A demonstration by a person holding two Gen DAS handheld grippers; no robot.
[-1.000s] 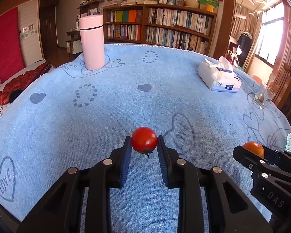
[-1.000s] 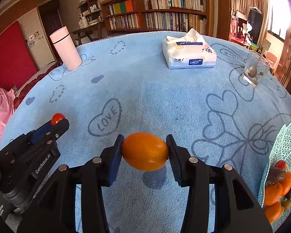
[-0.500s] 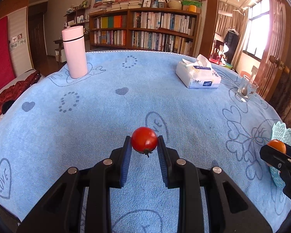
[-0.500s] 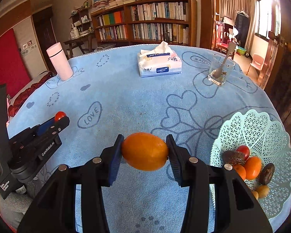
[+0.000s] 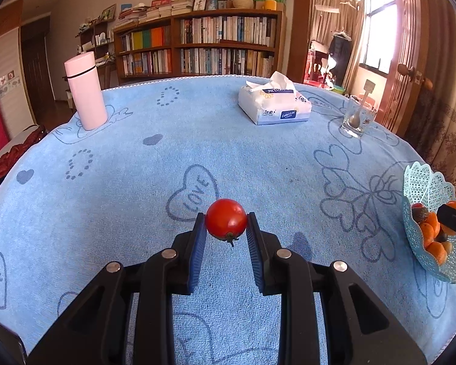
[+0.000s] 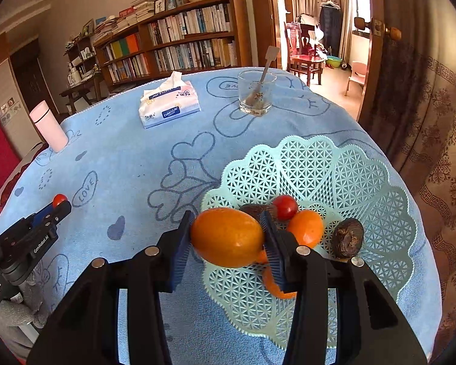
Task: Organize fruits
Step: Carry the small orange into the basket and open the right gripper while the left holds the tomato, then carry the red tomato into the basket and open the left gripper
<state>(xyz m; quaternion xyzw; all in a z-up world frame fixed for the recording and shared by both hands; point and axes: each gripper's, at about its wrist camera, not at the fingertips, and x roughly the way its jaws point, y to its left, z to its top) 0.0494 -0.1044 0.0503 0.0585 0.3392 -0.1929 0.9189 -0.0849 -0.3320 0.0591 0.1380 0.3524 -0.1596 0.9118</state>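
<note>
**Both grippers loaded, right one over the basket**

My left gripper (image 5: 226, 228) is clamped on a red tomato (image 5: 226, 219), pinched between its blue pads with the stem end pointing down. It hangs above the blue cloth (image 5: 136, 182), just in front of a "LOVE" heart print, well apart from the basket (image 5: 425, 182) at the right edge of that view.

My right gripper (image 6: 227, 237) grips an orange fruit (image 6: 227, 237) sideways between its pads, above the near left rim of the pale green lattice basket (image 6: 334, 167). In the basket lie a small tomato (image 6: 285, 207), another orange fruit (image 6: 305, 228), more orange pieces partly hidden behind my finger, and two dark brown wrinkled fruits (image 6: 348, 240).

Farther back on the cloth stand a pink bottle (image 5: 86, 89), a tissue pack (image 5: 275, 105) and a glass (image 5: 357, 117) with a spoon in it.
</note>
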